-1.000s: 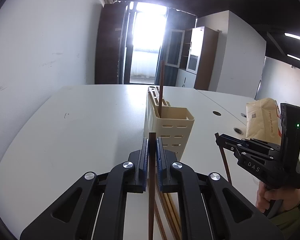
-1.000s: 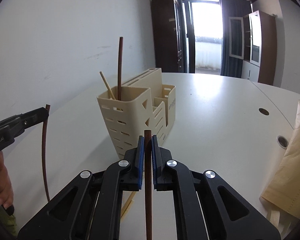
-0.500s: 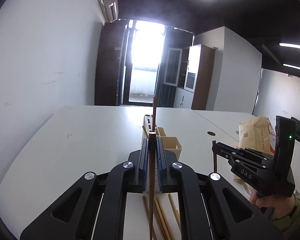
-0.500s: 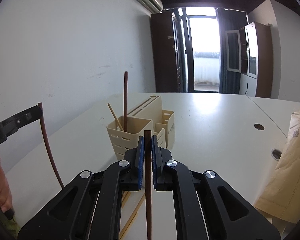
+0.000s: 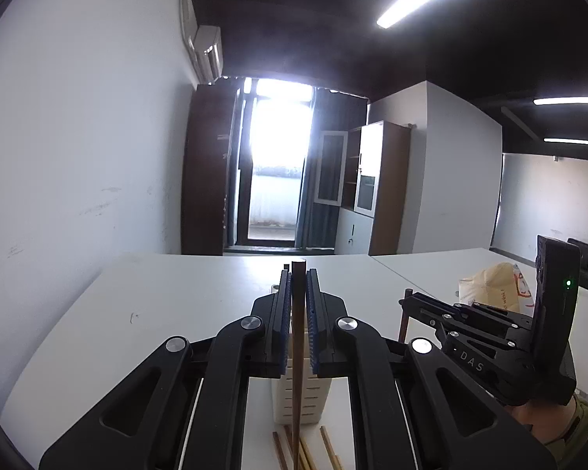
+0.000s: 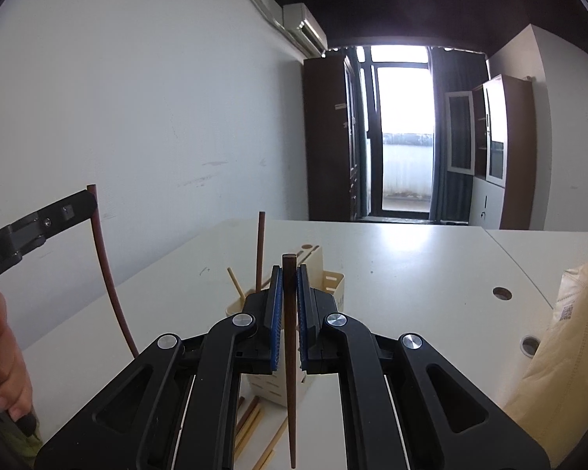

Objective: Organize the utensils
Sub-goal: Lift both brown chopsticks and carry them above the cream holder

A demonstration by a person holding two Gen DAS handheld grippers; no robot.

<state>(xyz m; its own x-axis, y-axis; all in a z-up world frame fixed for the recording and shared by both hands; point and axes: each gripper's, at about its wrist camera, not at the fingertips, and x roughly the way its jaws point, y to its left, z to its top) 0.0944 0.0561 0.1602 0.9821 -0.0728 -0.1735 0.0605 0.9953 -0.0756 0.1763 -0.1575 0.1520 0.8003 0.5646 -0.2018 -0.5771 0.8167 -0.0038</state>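
Chopstick [image 5: 297,352] upright in clenched left claw [image 5: 298,293]; another [image 6: 289,352] in right claw [image 6: 289,293].

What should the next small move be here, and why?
Probably carry the left tongs forward over the cream holder and lower the dark chopstick into it. Both tongs grip chopsticks upright, the right tongs too, with the holder just ahead and below.

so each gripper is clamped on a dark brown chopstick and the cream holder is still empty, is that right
Not quite: the cream holder is not empty. The right wrist view shows a dark chopstick and a pale one already standing in it. The rest holds: the left gripper and the right gripper are each clamped on a dark brown chopstick.
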